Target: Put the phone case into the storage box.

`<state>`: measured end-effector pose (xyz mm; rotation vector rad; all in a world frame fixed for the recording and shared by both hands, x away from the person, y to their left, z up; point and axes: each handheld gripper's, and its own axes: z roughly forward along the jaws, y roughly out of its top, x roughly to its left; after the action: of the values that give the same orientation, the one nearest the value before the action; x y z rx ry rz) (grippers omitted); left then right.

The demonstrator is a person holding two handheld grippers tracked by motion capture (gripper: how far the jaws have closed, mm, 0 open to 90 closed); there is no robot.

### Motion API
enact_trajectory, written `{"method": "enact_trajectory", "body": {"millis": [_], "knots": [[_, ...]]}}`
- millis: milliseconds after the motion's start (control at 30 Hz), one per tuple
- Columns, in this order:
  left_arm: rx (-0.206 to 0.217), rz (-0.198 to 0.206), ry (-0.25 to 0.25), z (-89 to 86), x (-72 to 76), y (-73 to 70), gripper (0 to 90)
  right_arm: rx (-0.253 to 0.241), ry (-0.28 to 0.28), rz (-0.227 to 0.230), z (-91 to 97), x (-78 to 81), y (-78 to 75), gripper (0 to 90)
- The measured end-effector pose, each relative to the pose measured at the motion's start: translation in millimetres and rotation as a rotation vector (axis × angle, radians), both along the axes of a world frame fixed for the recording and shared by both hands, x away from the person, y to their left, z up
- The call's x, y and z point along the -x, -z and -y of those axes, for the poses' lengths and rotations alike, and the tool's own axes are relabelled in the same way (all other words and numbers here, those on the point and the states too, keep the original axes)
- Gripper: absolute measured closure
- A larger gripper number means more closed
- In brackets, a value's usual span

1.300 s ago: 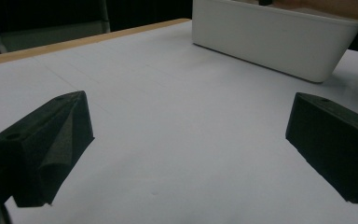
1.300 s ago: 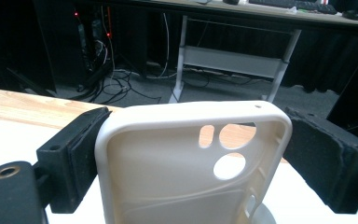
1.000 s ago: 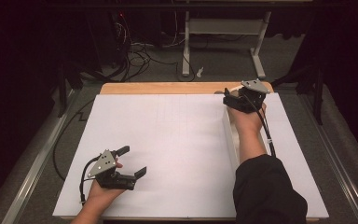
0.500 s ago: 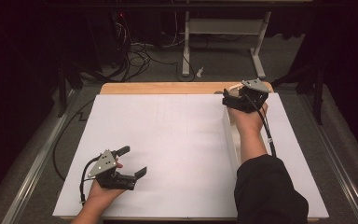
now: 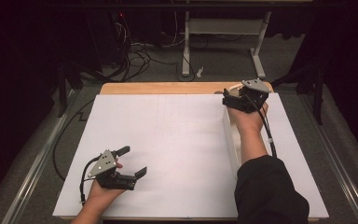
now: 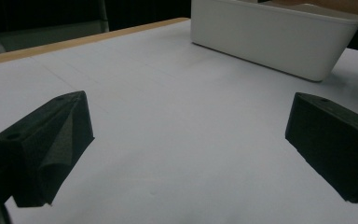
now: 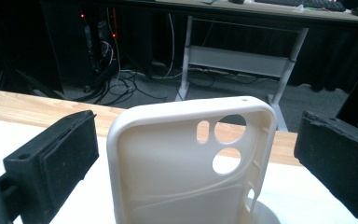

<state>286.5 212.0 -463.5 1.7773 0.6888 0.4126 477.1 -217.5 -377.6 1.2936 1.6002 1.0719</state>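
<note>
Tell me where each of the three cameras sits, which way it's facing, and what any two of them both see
High view: fixed above the person's side, looking forward and down on the table; both forearms enter from the bottom, with the left gripper and right gripper.
Left gripper view: rides the left gripper, looking low across the sheet between its open jaws toward the white bin.
Right gripper view: rides the right gripper, facing the table's far edge; a white phone case stands between its open jaws.
Shared: the high and left gripper views both show the bin.
</note>
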Motion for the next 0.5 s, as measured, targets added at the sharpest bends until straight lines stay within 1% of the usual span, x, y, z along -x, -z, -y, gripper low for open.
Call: {"method": "enact_trajectory", "body": {"millis": [200, 333, 400, 433, 500], "knots": [[-0.003, -0.001, 0.001, 1.0, -0.2, 0.4, 1.9, -0.003, -0.012, 0.004, -1.0, 6.3, -4.5, 0.1], [-0.004, 0.001, 0.004, 2.3, 0.2, 0.2, 2.0, -0.017, -0.028, 0.007, -0.7, 13.0, -6.4, 1.5], [-0.004, 0.002, 0.005, 2.8, 0.5, -0.1, 2.0, -0.021, -0.038, -0.003, -0.5, 16.7, -6.4, 6.3], [-0.004, 0.003, 0.005, 3.1, 0.7, -0.3, 2.0, -0.029, -0.05, -0.003, 0.2, 18.5, -6.2, 10.0], [-0.006, 0.004, 0.005, 3.5, 0.7, -0.4, 2.0, -0.028, -0.062, 0.001, 1.0, 22.0, -5.7, 17.7]]}}
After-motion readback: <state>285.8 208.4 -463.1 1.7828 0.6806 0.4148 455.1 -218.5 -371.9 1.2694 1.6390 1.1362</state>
